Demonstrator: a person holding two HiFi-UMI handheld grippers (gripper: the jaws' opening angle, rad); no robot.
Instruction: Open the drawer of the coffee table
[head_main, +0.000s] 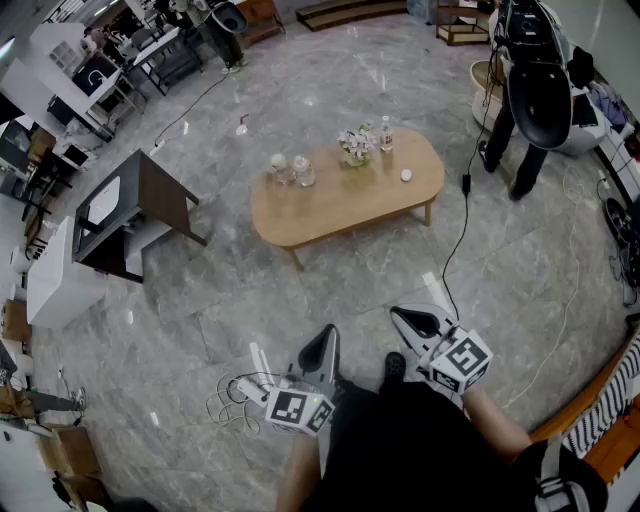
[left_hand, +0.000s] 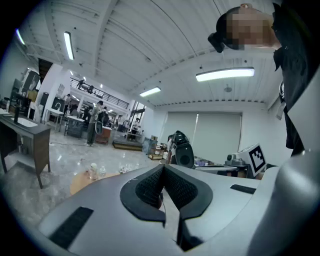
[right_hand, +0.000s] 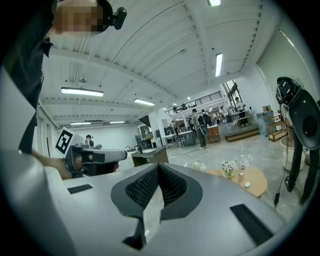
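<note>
**Desk:** Where is the coffee table (head_main: 345, 195) from where you stand?

**Operator:** It's well ahead of me on the grey stone floor (head_main: 250, 290), an oval wooden one on short legs. I'm holding both grippers close to my body, well apart from it. I cannot make out a drawer from this side.

**Desk:** What is on the tabletop?

**Operator:** There's a small bunch of flowers (head_main: 355, 145) with a clear bottle (head_main: 386, 133) just beside it. Two jars (head_main: 290, 170) sit toward the left end and a small white thing (head_main: 406, 176) toward the right. The bottle's label is too small for me to read.

**Desk:** And the jaws?

**Operator:** On the left gripper (head_main: 326, 335) the jaws are clenched, ribbed pads pressed together with nothing between them. The right gripper (head_main: 402, 316) is the same, clenched and empty.

**Desk:** Any writing you can read?

**Operator:** I see only the black-and-white square markers on each gripper's cube, patterns rather than letters.

**Desk:** Anything near the table?

**Operator:** A black cable (head_main: 460, 230) runs across the floor past its right end. A dark desk (head_main: 140, 215) stands off to the left, well apart from it.
</note>
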